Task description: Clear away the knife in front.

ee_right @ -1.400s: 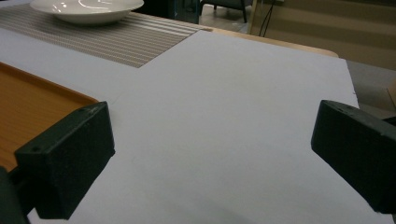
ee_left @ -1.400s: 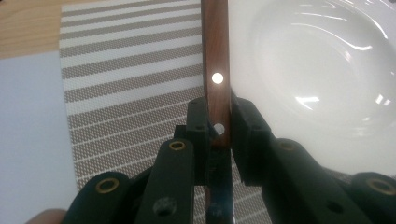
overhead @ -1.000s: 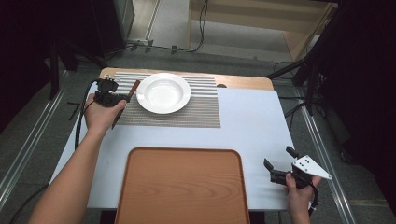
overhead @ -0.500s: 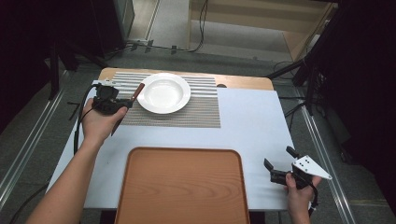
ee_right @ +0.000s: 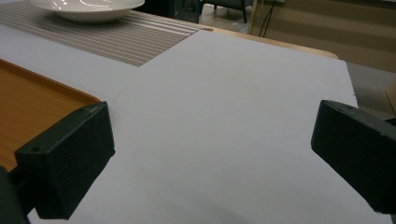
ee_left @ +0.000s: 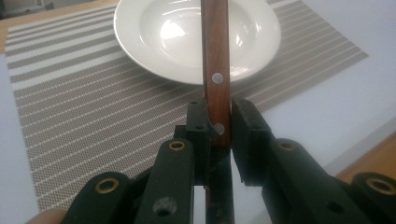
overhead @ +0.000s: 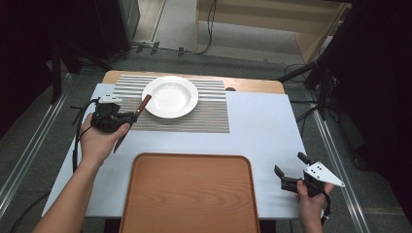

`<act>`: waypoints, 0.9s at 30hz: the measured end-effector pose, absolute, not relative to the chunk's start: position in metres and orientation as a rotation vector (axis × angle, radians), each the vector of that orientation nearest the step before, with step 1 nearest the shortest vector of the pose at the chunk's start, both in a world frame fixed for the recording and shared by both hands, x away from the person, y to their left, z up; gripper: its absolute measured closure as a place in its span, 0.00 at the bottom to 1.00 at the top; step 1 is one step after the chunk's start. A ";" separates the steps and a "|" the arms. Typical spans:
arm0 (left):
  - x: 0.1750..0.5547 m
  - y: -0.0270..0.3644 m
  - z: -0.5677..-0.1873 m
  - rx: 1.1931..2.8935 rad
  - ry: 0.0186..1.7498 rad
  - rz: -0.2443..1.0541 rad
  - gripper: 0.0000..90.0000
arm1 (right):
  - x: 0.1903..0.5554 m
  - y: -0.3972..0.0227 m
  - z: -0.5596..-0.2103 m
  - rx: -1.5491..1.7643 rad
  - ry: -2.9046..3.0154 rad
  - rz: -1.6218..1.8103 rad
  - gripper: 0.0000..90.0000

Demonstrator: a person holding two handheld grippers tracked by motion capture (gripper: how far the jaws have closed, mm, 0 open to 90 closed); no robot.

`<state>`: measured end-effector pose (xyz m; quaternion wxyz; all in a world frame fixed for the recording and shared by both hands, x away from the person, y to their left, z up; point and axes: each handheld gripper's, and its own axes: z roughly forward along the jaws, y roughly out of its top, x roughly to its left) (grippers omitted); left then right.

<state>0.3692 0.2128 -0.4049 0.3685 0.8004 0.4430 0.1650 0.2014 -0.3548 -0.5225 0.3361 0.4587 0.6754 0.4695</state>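
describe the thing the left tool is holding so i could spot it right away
Find the striped placemat at the table's far side, with a white plate on it. At the mat's left end, the left tool grips a knife; its reddish-brown wooden handle with metal rivets is like nothing nearby.

Wooden handle [ee_left: 216,70] cut off by top edge, its lower end hidden behind the left claw [ee_left: 219,126]

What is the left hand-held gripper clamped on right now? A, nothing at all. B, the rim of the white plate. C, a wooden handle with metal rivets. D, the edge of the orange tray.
C: the left hand-held gripper has both pads pressed on a brown wooden handle with rivets, which sticks out toward the white plate.
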 end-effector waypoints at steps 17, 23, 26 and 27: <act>0.317 0.209 -0.417 2.079 1.087 0.392 0.85 | 0.201 -0.354 -0.522 1.194 1.764 1.220 0.00; 0.298 0.204 -0.418 2.080 1.060 0.385 0.85 | 0.201 -0.354 -0.522 1.194 1.764 1.219 0.00; 0.290 0.200 -0.420 2.084 1.047 0.385 0.85 | 0.201 -0.354 -0.522 1.193 1.765 1.218 0.00; 0.288 0.199 -0.421 2.083 1.044 0.381 0.85 | 0.201 -0.354 -0.522 1.193 1.765 1.218 0.00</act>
